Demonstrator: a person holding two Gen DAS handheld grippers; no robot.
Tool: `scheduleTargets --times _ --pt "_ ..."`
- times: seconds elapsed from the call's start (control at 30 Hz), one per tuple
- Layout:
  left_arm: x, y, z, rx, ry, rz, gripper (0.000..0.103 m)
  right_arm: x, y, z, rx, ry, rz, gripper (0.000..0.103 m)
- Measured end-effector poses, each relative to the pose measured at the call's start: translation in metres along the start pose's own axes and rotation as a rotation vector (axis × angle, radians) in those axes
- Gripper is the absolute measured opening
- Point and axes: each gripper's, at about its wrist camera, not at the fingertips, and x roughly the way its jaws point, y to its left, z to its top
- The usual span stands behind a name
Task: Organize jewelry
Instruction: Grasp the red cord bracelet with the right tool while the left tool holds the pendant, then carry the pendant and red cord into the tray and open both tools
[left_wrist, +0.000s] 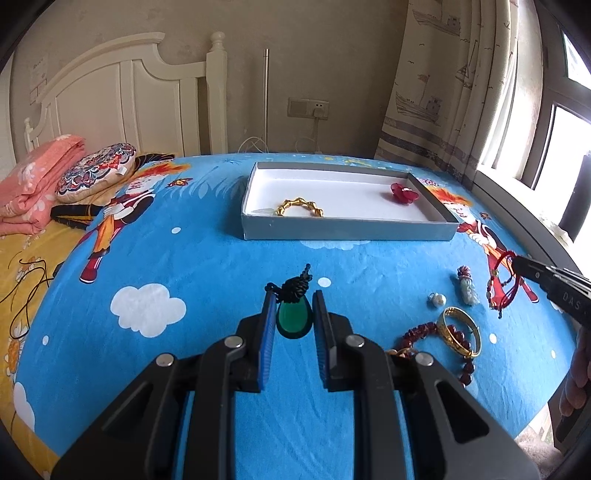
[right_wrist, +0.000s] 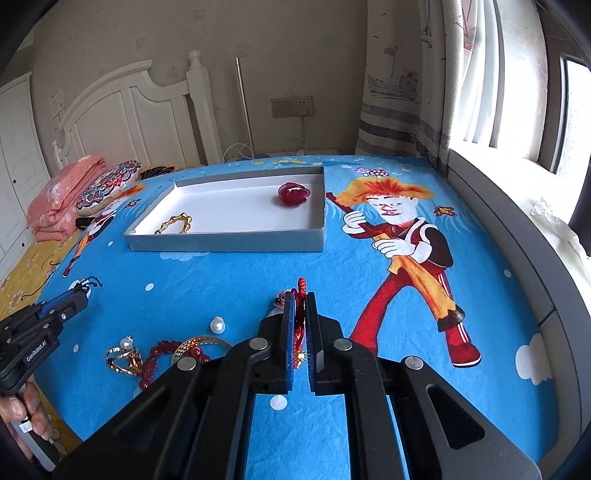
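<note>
Left view only: the green teardrop pendant (left_wrist: 293, 319) with a black knotted cord is seen between the pads of the left tongs (left_wrist: 294, 314), clamped at a narrow gap; its long axis runs away from the camera, knot end toward the box.
Right view only: the right tongs (right_wrist: 299, 314) are seen pinched nearly closed on a red cord bracelet (right_wrist: 300, 325), which hangs lengthwise between the pads, loop end poking out front.
Both views: a grey box (left_wrist: 347, 232) with a white inside, holding a gold bead bracelet (left_wrist: 300, 207) and a red flower piece (left_wrist: 403, 192).
Still loose: pearl (right_wrist: 217, 325), gold bangle (left_wrist: 460, 330), dark red bead string (left_wrist: 417, 332).
Surface: a bed under a blue cartoon sheet (left_wrist: 184, 258), no worktop.
Room: white headboard (left_wrist: 122, 96), curtain, window at right.
</note>
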Motion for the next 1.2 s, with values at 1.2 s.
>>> scheduleTargets --times 1.2 --pt "0.024 -0.020 0.073 0.062 -0.052 0.019 0.019 0.015 0.007 0.047 0.015 -0.018 -0.022 0.008"
